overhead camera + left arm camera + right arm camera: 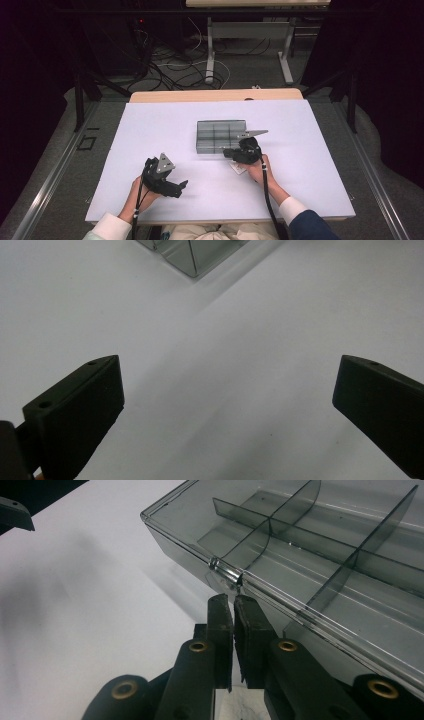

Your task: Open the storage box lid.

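Viewing the matte white table (150, 130), we find the clear smoke-grey plastic divider box (220, 135) near its centre. Our right gripper (233, 600) has its flat black jaws nearly closed, gripping nothing, at the box's glossy front latch (226, 570). Our left gripper (227, 390) stands wide, empty.

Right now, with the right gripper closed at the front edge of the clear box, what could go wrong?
1. The right gripper is shut, its tips at the small latch on the clear divided box. Pushing there might slide the light-looking box across the white table rather than work the latch.
2. The tips are narrow and the latch is smooth, so they may slip off.
3. The left gripper is open and away from the box, so nothing steadies it.
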### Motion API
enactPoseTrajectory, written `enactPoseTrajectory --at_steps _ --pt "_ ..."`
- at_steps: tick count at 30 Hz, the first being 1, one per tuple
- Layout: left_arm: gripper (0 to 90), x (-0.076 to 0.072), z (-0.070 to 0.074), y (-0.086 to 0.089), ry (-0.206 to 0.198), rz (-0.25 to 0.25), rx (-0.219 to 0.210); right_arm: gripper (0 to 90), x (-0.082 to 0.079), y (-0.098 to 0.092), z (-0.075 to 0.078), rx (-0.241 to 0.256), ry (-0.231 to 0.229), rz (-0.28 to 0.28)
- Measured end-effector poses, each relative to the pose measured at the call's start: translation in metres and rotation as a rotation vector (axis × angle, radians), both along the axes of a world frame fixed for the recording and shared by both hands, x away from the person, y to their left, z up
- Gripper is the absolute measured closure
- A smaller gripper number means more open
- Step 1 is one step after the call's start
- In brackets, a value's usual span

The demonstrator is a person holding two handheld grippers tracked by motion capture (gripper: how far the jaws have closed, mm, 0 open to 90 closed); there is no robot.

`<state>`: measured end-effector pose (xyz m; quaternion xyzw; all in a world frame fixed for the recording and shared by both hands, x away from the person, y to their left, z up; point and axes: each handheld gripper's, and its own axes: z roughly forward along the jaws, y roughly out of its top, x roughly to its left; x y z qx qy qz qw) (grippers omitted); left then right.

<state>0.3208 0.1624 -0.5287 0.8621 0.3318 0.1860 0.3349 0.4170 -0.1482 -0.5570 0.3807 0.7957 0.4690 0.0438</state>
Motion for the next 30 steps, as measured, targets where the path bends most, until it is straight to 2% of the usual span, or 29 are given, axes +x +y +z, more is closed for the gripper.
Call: enactPoseTrajectory --at_steps 2,4,5,8,10,12,13,14,18,19,25,29,30 --pt "0.0 0.0000 0.0003 0.0002 0.000 -0.003 0.005 85.4 -0.0010 0.0005 0.0000 0.009 0.010 -0.010" --pt "0.0 -0.0002 0.0001 -0.0001 -0.001 -0.001 -0.001 85.4 -0.0006 -0.0004 0.0009 0.015 -0.009 -0.005" --pt "0.0 0.0000 0.0003 0.0002 0.000 -0.003 0.004 85.4 -0.0013 -0.0012 0.0028 -0.001 0.003 0.003" --pt "0.0 0.0001 0.0000 -0.0001 -0.001 -0.003 0.003 85.4 -0.0016 -0.0010 0.0032 -0.005 0.004 0.002" --pt "0.0 -0.0002 0.0001 -0.0003 0.000 -0.003 0.000 85.3 -0.0012 0.0001 0.0016 0.020 -0.015 -0.006" --pt "0.0 -0.0002 0.0001 -0.0003 -0.001 -0.002 -0.001 85.3 -0.0014 -0.0001 0.0019 0.014 -0.010 -0.005" --pt "0.0 -0.0001 0.0001 -0.0003 -0.001 -0.002 -0.001 85.3 -0.0014 0.0009 0.0009 0.028 -0.023 -0.013" --pt "0.0 -0.0001 0.0000 -0.0003 -0.001 -0.003 0.000 85.3 -0.0017 0.0002 0.0021 0.014 -0.014 -0.007" --pt "0.0 0.0000 0.0001 -0.0005 -0.001 -0.002 0.000 84.7 -0.0026 0.0018 0.0019 0.020 -0.030 -0.008" --pt "0.0 0.0000 0.0001 -0.0005 -0.001 -0.004 0.000 84.7 -0.0033 0.0011 0.0034 0.000 -0.011 -0.002" --pt "0.0 0.0000 0.0003 -0.0005 0.000 -0.002 -0.002 84.1 -0.0039 0.0016 0.0038 0.032 -0.046 -0.024" --pt "0.0 0.0002 0.0007 -0.0008 -0.002 -0.004 0.002 83.8 -0.0038 0.0002 0.0056 0.030 -0.046 -0.027" --pt "0.0 0.0002 0.0007 -0.0010 -0.004 -0.004 0.002 83.8 -0.0045 -0.0001 0.0072 0.013 -0.033 -0.024"
